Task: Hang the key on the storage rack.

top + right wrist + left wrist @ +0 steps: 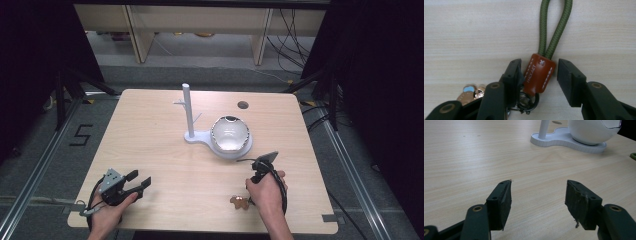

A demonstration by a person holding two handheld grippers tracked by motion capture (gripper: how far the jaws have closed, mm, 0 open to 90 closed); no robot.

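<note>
Right gripper view tells you what matters: your right gripper (537, 75) has its jaws parted narrowly, straddling the brown leather tab (539, 73) of the keychain. The tab sits between the pads, touching or nearly touching one jaw, with a clear gap to the other. Its long axis and the green cord loop (554, 27) run straight away from the fingers, so I'd guess closing square across the tab works. The metal ring (530, 101) and charms (471, 91) lie back toward you. All this sits near the desk's (150, 150) front edge, right side. Your left gripper (135, 182) rests wide open and empty by the front left corner, well apart.
</note>
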